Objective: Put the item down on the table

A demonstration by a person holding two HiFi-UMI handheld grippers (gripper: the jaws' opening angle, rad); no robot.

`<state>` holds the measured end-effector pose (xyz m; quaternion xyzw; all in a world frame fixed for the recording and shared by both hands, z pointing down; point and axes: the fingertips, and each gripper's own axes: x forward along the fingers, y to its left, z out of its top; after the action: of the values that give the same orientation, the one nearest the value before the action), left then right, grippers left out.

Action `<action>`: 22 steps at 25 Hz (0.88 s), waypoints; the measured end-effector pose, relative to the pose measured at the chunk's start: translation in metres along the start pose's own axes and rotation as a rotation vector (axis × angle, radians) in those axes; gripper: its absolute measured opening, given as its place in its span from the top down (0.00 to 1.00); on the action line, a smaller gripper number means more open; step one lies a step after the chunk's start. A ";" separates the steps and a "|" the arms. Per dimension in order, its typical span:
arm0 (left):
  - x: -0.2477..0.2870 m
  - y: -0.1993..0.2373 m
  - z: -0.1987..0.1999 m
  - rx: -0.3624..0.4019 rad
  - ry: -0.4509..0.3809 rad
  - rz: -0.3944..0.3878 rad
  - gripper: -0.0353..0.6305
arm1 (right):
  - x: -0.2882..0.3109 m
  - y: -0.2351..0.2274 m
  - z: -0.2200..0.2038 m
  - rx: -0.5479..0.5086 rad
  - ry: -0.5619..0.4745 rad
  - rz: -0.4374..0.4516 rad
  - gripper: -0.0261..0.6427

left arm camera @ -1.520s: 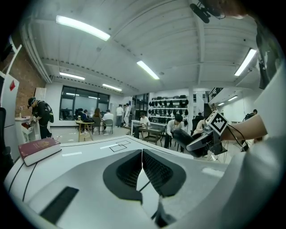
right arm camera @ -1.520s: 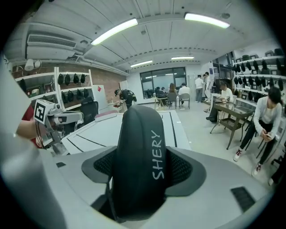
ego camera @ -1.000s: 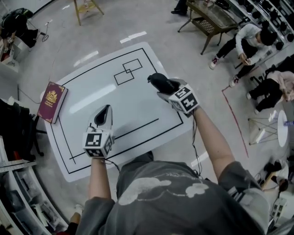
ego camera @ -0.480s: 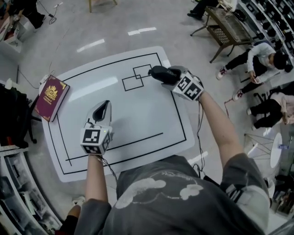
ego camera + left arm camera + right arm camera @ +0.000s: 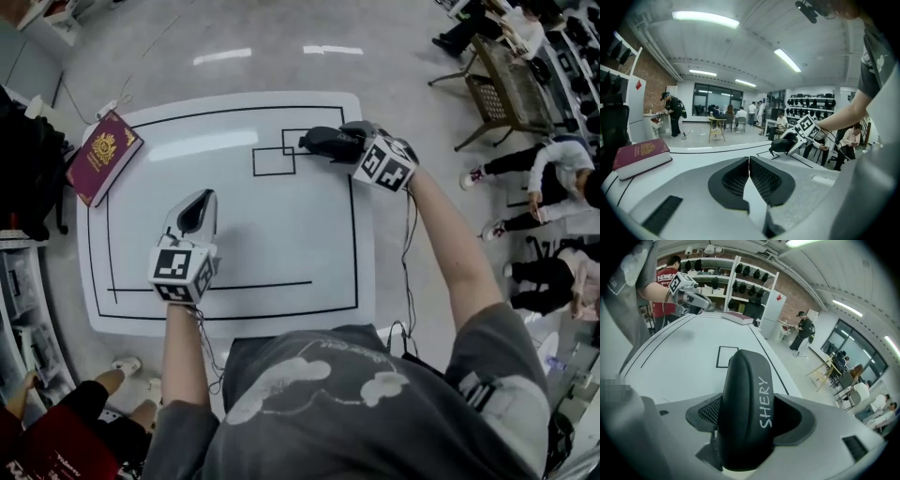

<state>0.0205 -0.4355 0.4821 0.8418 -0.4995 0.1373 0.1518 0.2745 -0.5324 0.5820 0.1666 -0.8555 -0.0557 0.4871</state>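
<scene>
My right gripper (image 5: 343, 145) is shut on a black oblong case (image 5: 317, 141) with "SHERY" printed on it (image 5: 746, 404). It holds the case just above the white table (image 5: 281, 244), at the right edge of two drawn overlapping squares (image 5: 274, 159) near the back right. The case stands on edge between the jaws and sticks out past them. My left gripper (image 5: 194, 212) hovers over the table's left middle, its pads (image 5: 761, 180) touching at the tips with nothing between them.
A maroon booklet with a gold crest (image 5: 103, 155) lies on the table's far left corner. Seated people (image 5: 553, 169) and a low bench (image 5: 502, 89) are to the right. A person in red (image 5: 56, 441) stands at the near left.
The right gripper has carried the case left and away from me, from beside the drawn squares to their right edge. The left gripper has stayed about where it was.
</scene>
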 end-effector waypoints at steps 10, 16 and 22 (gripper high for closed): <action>0.009 -0.016 -0.007 -0.001 0.023 0.079 0.94 | 0.021 -0.005 -0.005 -0.096 -0.017 0.071 0.47; 0.011 -0.024 -0.006 0.014 0.025 0.077 0.94 | 0.021 -0.005 -0.004 -0.106 -0.017 0.074 0.47; 0.005 -0.033 -0.003 0.025 0.028 0.072 0.94 | 0.016 -0.001 -0.006 -0.066 -0.012 0.094 0.42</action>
<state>0.0520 -0.4233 0.4829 0.8232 -0.5254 0.1606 0.1431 0.2724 -0.5386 0.5978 0.1100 -0.8629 -0.0621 0.4894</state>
